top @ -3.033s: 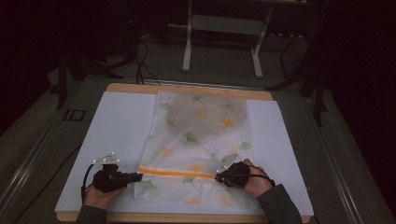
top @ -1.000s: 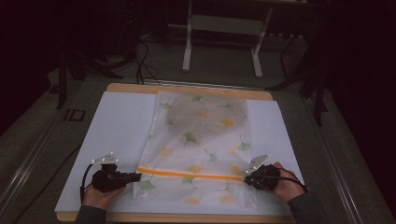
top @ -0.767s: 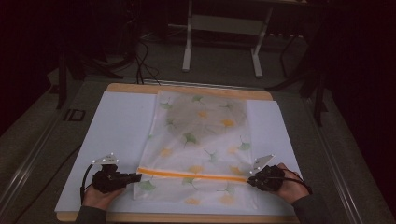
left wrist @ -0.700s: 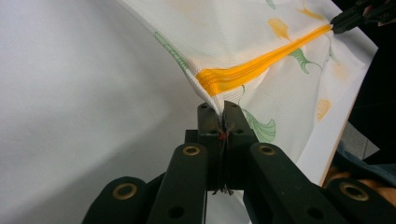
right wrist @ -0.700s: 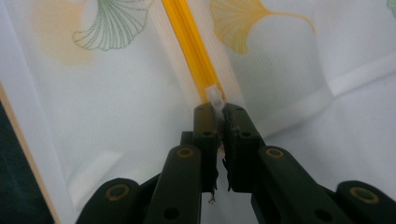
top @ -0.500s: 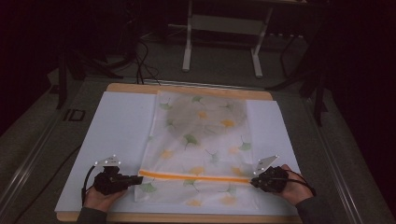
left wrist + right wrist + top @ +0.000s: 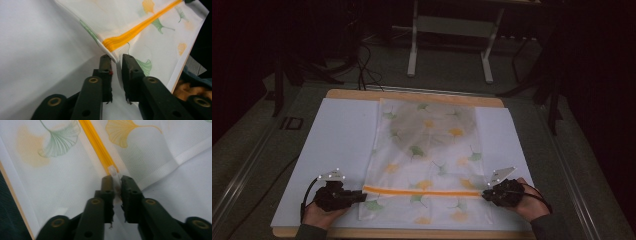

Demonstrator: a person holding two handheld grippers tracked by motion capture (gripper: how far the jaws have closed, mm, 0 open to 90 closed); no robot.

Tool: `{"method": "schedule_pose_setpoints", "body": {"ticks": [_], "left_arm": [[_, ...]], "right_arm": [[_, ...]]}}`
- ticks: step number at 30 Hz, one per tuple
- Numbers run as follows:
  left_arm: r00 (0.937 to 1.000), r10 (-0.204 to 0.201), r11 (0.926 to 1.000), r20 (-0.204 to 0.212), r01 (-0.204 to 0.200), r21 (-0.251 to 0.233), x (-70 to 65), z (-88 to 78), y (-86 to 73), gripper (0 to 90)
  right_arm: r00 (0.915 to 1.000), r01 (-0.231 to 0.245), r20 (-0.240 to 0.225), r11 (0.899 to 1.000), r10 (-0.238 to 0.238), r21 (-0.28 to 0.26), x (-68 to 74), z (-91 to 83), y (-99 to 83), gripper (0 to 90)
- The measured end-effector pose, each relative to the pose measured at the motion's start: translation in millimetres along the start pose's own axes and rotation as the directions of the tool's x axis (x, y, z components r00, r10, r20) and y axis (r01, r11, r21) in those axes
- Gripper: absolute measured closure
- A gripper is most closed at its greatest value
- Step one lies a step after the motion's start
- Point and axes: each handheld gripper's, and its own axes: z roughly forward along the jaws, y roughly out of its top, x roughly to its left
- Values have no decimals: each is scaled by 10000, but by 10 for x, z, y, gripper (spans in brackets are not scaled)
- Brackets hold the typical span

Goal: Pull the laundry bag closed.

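A white mesh bag (image 7: 427,150) printed with ginkgo leaves lies flat on the table, an orange zipper (image 7: 422,190) running across its near part. My left gripper (image 7: 362,196) is at the zipper's left end. Its jaws have just been opening, and the bag's folded edge (image 7: 117,56) now stands loosely in the gap between them (image 7: 116,60). My right gripper (image 7: 484,196) is at the zipper's right end. Its jaws (image 7: 116,181) have also just been opening, with the white zipper pull (image 7: 115,173) between them and a gap showing.
A white sheet (image 7: 337,145) covers the wooden tabletop (image 7: 412,95), with bare room on both sides of the bag. The table's near edge (image 7: 412,233) runs just below both hands. A metal stand (image 7: 452,45) and cables are on the dark floor behind.
My right gripper has slid to the right along the orange zipper, from inside the bag's width to its right edge. The left hand has stayed at the left end.
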Motion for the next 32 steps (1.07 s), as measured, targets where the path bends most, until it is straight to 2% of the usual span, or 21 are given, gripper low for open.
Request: {"method": "schedule_pose_setpoints", "body": {"ticks": [4, 7, 8, 9, 10, 11, 12, 15, 16, 17, 18, 20, 21, 23, 24, 25, 26, 29, 30, 31, 32], "left_arm": [[9988, -86, 9985, -490, 60, -546, 41, -97, -12, 698], [9976, -60, 9981, -683, 19, -611, 44, -111, -14, 682], [9932, 4, 9974, -1164, -88, -718, 41, -133, -14, 682], [9901, 21, 9970, -1403, -130, -764, 36, -141, -12, 661], [9884, 40, 9965, -1521, -167, -823, 35, -144, -9, 656], [9813, 128, 9951, -1921, -313, -936, 37, -148, 3, 649], [9813, 128, 9951, -1921, -313, -936, 37, -148, 3, 643], [9637, -54, 9921, -2669, -283, -1224, 76, -156, 15, 623], [9637, -54, 9921, -2669, -283, -1224, 76, -156, 15, 622], [9552, -162, 9893, -2954, -275, -1432, 104, -163, 12, 620], [9552, -162, 9893, -2954, -275, -1432, 104, -163, 12, 613], [9402, -244, 9882, -3397, -286, -1504, 136, -162, 12, 608], [9247, -365, 9873, -3789, -253, -1567, 164, -160, 14, 599], [9206, -390, 9872, -3886, -248, -1576, 175, -160, 14, 592], [9133, -482, 9865, -4044, -199, -1624, 187, -156, 14, 592], [9133, -482, 9865, -4044, -199, -1624, 187, -156, 14, 580], [8932, -548, 9862, -4463, -216, -1643, 208, -148, 10, 564], [8677, -693, 9868, -4922, -129, -1617, 248, -134, 11, 545], [8677, -693, 9868, -4922, -129, -1617, 248, -134, 11, 544], [8677, -693, 9868, -4922, -129, -1617, 248, -134, 11, 544], [8560, -825, 9872, -5104, 0, -1595, 285, -123, 16, 544]], "right_arm": [[9973, -733, -30, 9897, 735, -1232, -41, -37, -46, 621], [9962, -865, -110, 9847, 858, -1511, -50, -37, -54, 598], [9947, -1022, -114, 9803, 1018, -1692, -55, -32, -61, 574], [9888, -1465, -20, 9677, 1493, -2051, -70, -5, -85, 540], [9868, -1581, -4, 9638, 1618, -2148, -72, 0, -92, 525], [9822, -1818, 35, 9556, 1877, -2321, -80, 7, -110, 522], [9822, -1818, 35, 9556, 1877, -2321, -80, 7, -110, 522], [9572, -2684, 151, 9063, 2889, -3264, -125, 8, -199, 495], [9572, -2684, 151, 9063, 2889, -3264, -125, 8, -199, 495], [9426, -3019, 249, 8817, 3330, -3626, -155, 21, -247, 483], [9426, -3019, 249, 8817, 3330, -3626, -155, 21, -247, 483], [9309, -3163, 594, 8763, 3605, -3634, -172, 30, -277, 477], [9189, -3331, 696, 8585, 3882, -3899, -183, 29, -312, 475], [9091, -3424, 856, 8482, 4078, -4042, -193, 28, -335, 472], [9091, -3424, 856, 8482, 4078, -4042, -193, 28, -335, 472], [9091, -3424, 856, 8482, 4078, -4042, -193, 28, -335, 472], [8842, -3581, 1359, 8354, 4469, -4169, -215, 37, -353, 467], [8585, -3773, 1756, 8254, 4818, -4199, -249, 53, -367, 456], [8585, -3773, 1756, 8254, 4818, -4199, -249, 53, -367, 456], [8508, -3871, 1812, 8215, 4932, -4187, -262, 60, -372, 456], [8508, -3871, 1812, 8215, 4932, -4187, -262, 60, -372, 455]]}}
